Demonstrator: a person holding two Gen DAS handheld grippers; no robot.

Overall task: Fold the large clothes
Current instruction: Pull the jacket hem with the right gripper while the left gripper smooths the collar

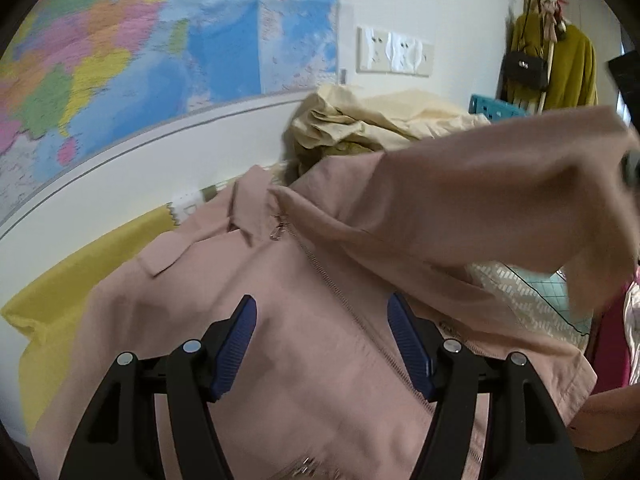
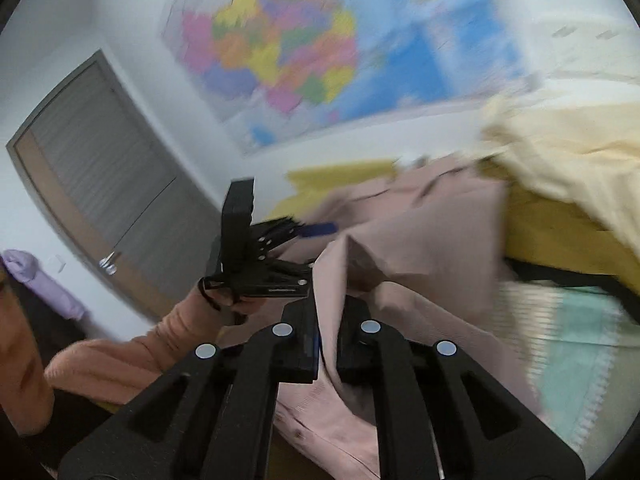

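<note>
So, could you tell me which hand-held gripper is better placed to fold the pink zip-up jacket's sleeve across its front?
Right. The right hand-held gripper is shut on the pink zip-up jacket's lifted sleeve; the left hand-held gripper is open over the jacket's front, holding nothing.

A large coloured wall map (image 1: 132, 40) fills the white wall (image 1: 440, 8) toward eleven o'clock from the left wrist view, a grey stripe running beneath it. At one o'clock sits a row of white wall sockets (image 1: 395, 51). Further right, at two o'clock, a coat rack (image 1: 550, 40) carries a mustard coat (image 1: 572, 68) and a black handbag (image 1: 525, 68), with a teal crate (image 1: 494, 110) just below. In the right wrist view a grey door (image 2: 100, 184) with a metal handle (image 2: 108, 264) stands at nine o'clock. The light is soft and even, daylight-like, though that view is blurred.
</note>
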